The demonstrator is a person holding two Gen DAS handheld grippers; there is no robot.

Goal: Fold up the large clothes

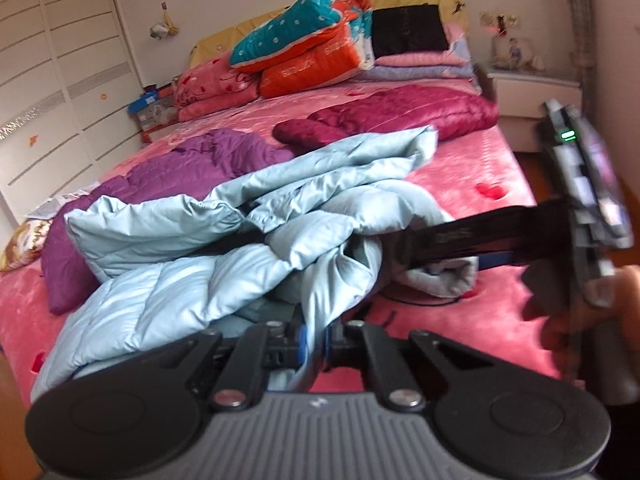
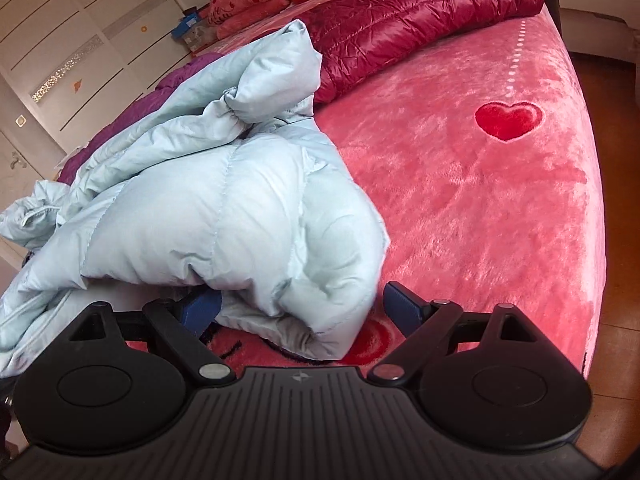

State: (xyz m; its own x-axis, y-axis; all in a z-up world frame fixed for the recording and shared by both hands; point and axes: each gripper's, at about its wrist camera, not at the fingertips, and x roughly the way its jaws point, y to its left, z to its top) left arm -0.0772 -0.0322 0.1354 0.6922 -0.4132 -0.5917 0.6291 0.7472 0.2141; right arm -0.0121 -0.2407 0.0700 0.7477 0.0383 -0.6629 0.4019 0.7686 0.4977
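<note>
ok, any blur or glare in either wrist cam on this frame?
Left wrist view: the right gripper at the frame's right edge is motion-smeared, the blue jacket soft, fisheye vignette in the corners. Right wrist view: sharper, bed cover in crisp daylight, sheen on the red jacket, curved edges.

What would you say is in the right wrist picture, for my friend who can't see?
The right claw is open around a puffy fold of a pale blue down jacket on a fuzzy pink bedspread with a red heart. A dark red quilted jacket lies behind.
</note>
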